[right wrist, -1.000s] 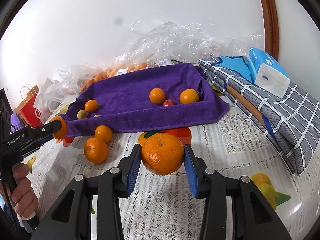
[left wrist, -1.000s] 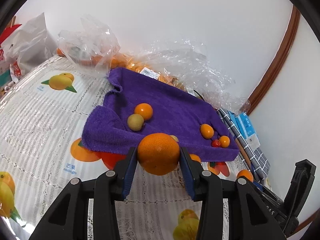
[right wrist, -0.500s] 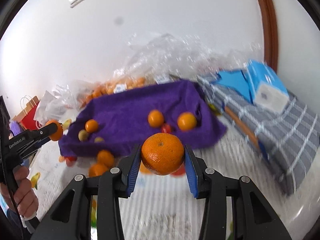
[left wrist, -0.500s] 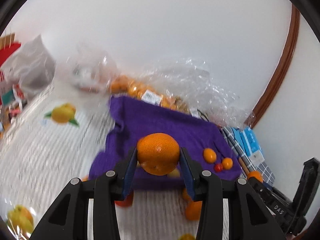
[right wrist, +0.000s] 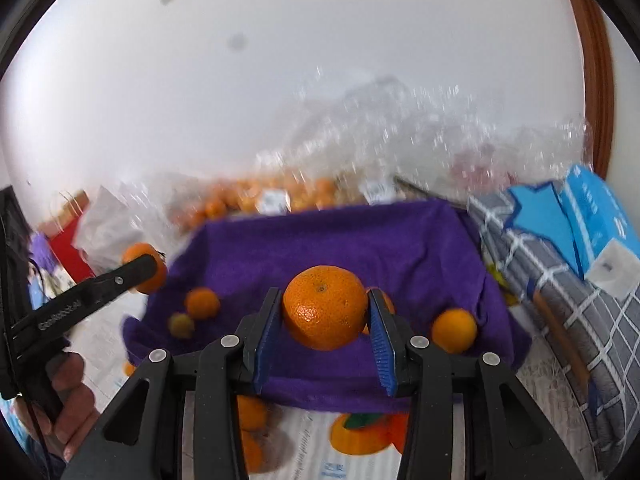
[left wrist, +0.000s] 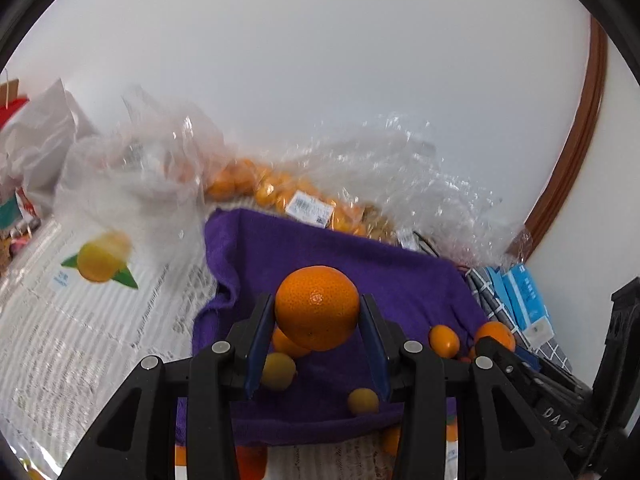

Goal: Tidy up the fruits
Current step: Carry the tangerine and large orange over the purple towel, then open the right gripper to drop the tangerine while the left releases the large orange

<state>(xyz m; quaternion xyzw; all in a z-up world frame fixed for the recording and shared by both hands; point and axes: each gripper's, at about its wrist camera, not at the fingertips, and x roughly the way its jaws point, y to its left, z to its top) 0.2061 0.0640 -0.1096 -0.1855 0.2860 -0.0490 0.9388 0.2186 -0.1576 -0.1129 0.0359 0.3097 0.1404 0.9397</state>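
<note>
Carrying fruit in both hands now: the left gripper (left wrist: 318,344) has its blue-padded fingers (left wrist: 258,344) clenched on a big round orange mandarin (left wrist: 317,307), and the right gripper (right wrist: 325,338) is clamped the same way on a second large orange mandarin (right wrist: 325,307). Both fruits hang over the near half of the purple terry towel (left wrist: 400,276), which spreads out just ahead of and beneath the fingers. By my reading the job is partly done: a small orange kumquat (left wrist: 444,341) sits on the towel right of the left fingers, a yellowish-green round fruit (left wrist: 278,371) and a small yellow-orange fruit (left wrist: 363,401) lie just below them, and another orange fruit (right wrist: 454,330) rests right of the right fingers. Still outstanding: two loose oranges (right wrist: 250,414) on the fruit-printed lace tabletop (left wrist: 80,320) below the towel's near edge, beneath the right fingers, plus the two in hand. The clear plastic bags of oranges (left wrist: 280,196) wait beyond the towel's far edge. Compared with a second ago, both grippers have pushed forward and slightly up; then the mandarins hung over the tabletop short of the towel's near edge, now they are above the cloth itself, and the grips look unchanged.
</note>
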